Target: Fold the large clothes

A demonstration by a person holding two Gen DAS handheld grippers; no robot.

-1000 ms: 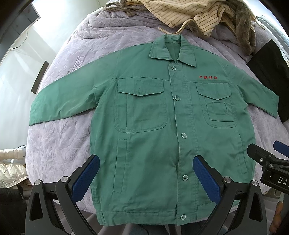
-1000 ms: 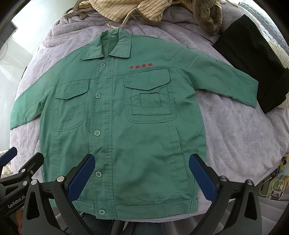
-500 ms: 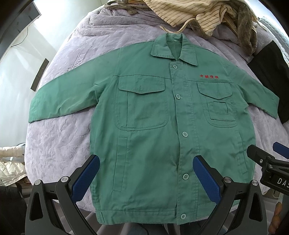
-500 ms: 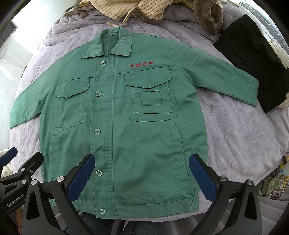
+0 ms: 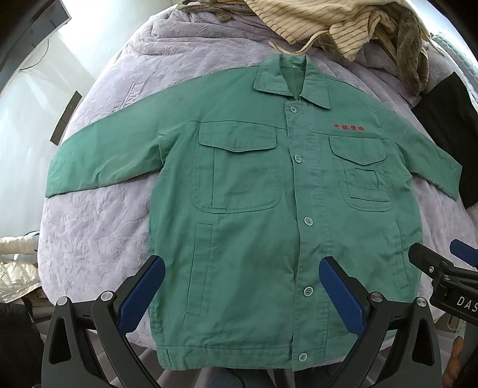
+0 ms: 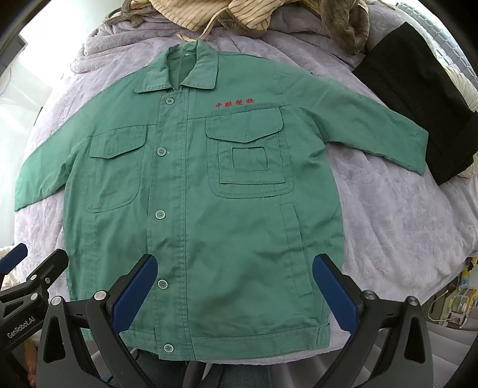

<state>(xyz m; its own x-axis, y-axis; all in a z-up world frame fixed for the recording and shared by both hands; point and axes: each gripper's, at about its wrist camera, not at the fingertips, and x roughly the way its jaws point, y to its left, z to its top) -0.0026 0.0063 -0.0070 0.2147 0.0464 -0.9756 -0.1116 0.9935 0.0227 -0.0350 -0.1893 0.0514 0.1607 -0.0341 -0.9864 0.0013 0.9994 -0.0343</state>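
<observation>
A green work jacket [image 5: 254,209] lies flat and buttoned, front up, on a lilac quilted bed cover [image 5: 98,226], collar far, hem near, both sleeves spread out. It also shows in the right wrist view [image 6: 209,209]. My left gripper [image 5: 242,286] is open and empty, hovering above the jacket's lower left front. My right gripper [image 6: 234,286] is open and empty above the lower right front. The right gripper's body shows at the right edge of the left wrist view [image 5: 442,277].
A heap of striped and brown clothes [image 5: 343,27] lies beyond the collar. A black folded garment [image 6: 418,98] lies by the right sleeve cuff. The bed's near edge runs under the hem. A white padded thing [image 5: 15,280] sits off the bed's left side.
Both grippers have drifted slightly forward and down over the jacket; the jacket sits a little lower in both views. Nothing was grasped.
</observation>
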